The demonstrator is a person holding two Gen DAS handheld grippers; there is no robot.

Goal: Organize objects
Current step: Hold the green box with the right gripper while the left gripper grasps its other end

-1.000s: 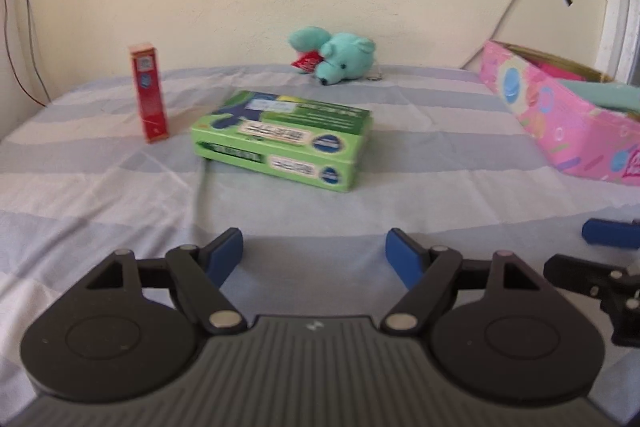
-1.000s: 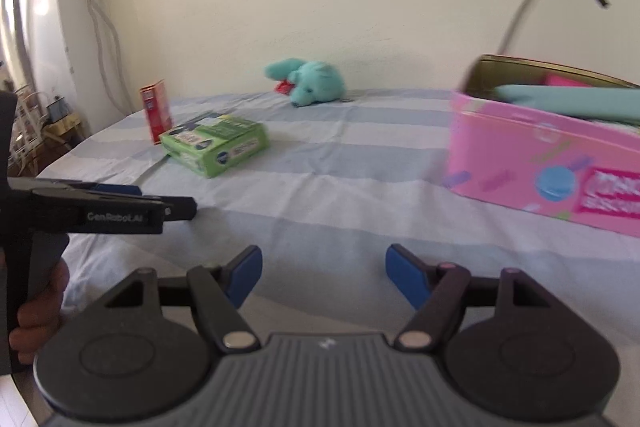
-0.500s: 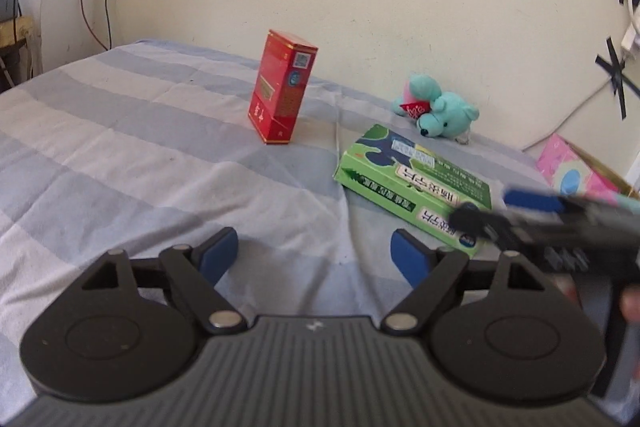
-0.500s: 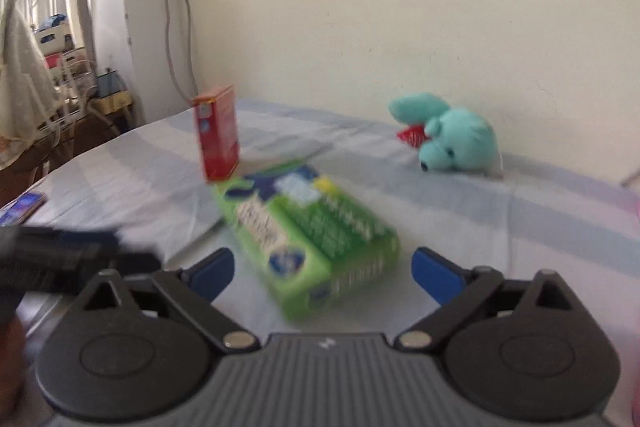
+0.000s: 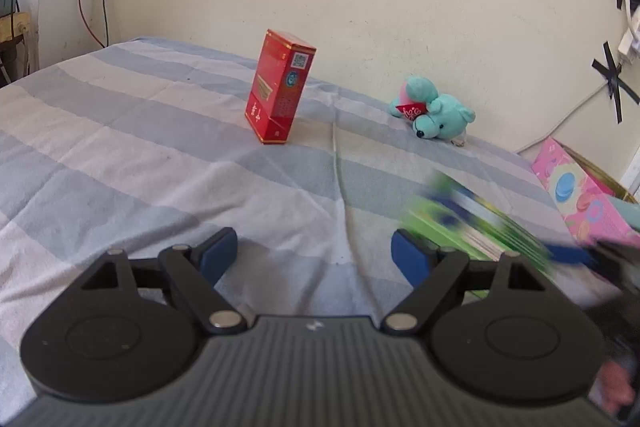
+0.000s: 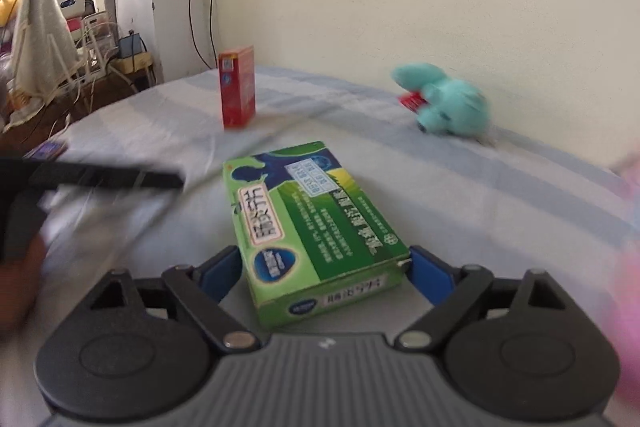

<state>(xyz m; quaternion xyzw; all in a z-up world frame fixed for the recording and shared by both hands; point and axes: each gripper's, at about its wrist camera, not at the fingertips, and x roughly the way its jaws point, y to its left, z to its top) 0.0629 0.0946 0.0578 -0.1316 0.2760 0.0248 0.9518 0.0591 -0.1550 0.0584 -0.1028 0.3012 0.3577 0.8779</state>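
A flat green box [image 6: 312,223] sits between the blue pads of my right gripper [image 6: 324,267], which grips its near end. In the left wrist view the green box [image 5: 476,227] is blurred by motion, off the striped sheet, with the right gripper [image 5: 592,255] behind it. My left gripper [image 5: 314,251] is open and empty above the sheet. A red upright box [image 5: 280,99] stands further back, and it shows in the right wrist view [image 6: 238,87]. A teal plush toy [image 5: 434,115] lies near the wall; it also shows in the right wrist view [image 6: 444,103].
A pink patterned box [image 5: 580,187] stands at the right edge of the bed. The striped sheet [image 5: 140,155] covers the bed. The left gripper's black body [image 6: 80,179] crosses the left of the right wrist view. Furniture and cables [image 6: 80,39] stand beyond the bed's left side.
My right gripper has closed in on the green box and taken it between its pads; the box has shifted to the right and now blurs with motion. My left gripper stays open.
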